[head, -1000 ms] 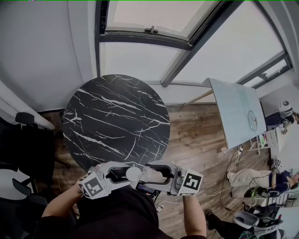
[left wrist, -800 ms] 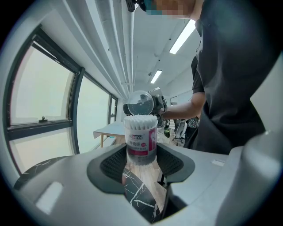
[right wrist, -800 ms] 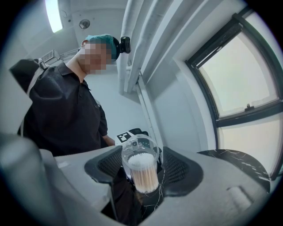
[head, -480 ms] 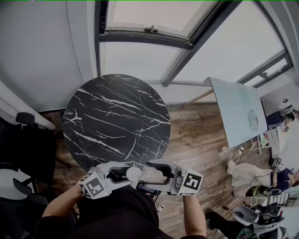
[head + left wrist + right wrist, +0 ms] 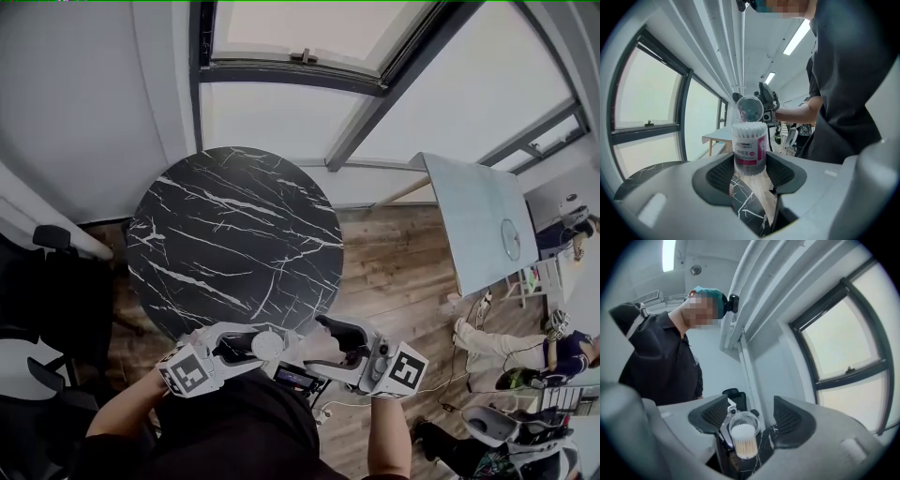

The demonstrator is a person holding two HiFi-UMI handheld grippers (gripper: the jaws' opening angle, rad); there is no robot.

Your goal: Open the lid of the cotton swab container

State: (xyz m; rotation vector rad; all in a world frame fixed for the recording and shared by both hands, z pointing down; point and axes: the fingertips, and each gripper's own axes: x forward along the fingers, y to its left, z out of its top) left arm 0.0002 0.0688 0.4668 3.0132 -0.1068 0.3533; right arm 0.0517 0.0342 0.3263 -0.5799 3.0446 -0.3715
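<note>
The cotton swab container [image 5: 750, 145], a clear tub with a pink label and packed with white swabs, stands upright between my left gripper's [image 5: 750, 169] ribbed pads [image 5: 719, 174], which press on its base. Its clear round lid [image 5: 750, 108] is flipped up behind the swabs. In the head view the container [image 5: 265, 345] is held just off the table's near edge. My right gripper [image 5: 317, 349] is a short way to its right, jaws wide after just opening, with nothing between them. Its own view shows the open tub [image 5: 743, 446] beyond its gripper [image 5: 750, 417].
A round black marble table [image 5: 234, 234] stands in front of me on a wooden floor, below a large window. A pale table [image 5: 478, 225] is at the right, with people beyond it. A black chair [image 5: 47, 246] is at the left.
My right gripper has drawn back to the right and slightly up, away from the container, with its jaws wider. The left gripper and the container have stayed in place.
</note>
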